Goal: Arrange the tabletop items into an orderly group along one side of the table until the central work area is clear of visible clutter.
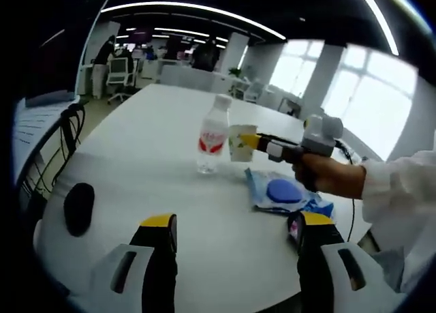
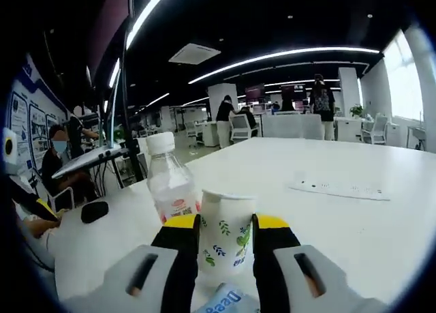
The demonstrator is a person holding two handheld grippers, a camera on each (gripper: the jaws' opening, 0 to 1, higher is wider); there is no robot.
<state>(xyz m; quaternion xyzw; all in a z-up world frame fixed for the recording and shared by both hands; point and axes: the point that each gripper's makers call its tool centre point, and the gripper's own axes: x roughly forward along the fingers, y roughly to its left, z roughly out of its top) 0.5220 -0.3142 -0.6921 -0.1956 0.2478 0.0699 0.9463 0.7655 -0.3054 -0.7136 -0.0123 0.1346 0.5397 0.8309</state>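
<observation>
A white paper cup (image 2: 225, 230) with a leaf print sits between the jaws of my right gripper (image 2: 226, 236), which is shut on it; the same cup (image 1: 240, 142) and right gripper (image 1: 251, 142) appear in the left gripper view, held by a person's hand. Just beside the cup stands a clear water bottle (image 1: 212, 135) with a red label and white cap, also seen as the bottle (image 2: 169, 181). My left gripper (image 1: 235, 232) stands open over bare white table (image 1: 163, 170). A black mouse (image 1: 78, 207) lies at the left. A blue packet with a blue disc (image 1: 285, 191) lies under the right gripper.
A strip of white paper or a power strip (image 2: 339, 188) lies flat on the table to the right. A monitor (image 2: 88, 159) stands at the table's left edge. Office chairs and people are far behind. A cable (image 1: 351, 190) trails from the right gripper.
</observation>
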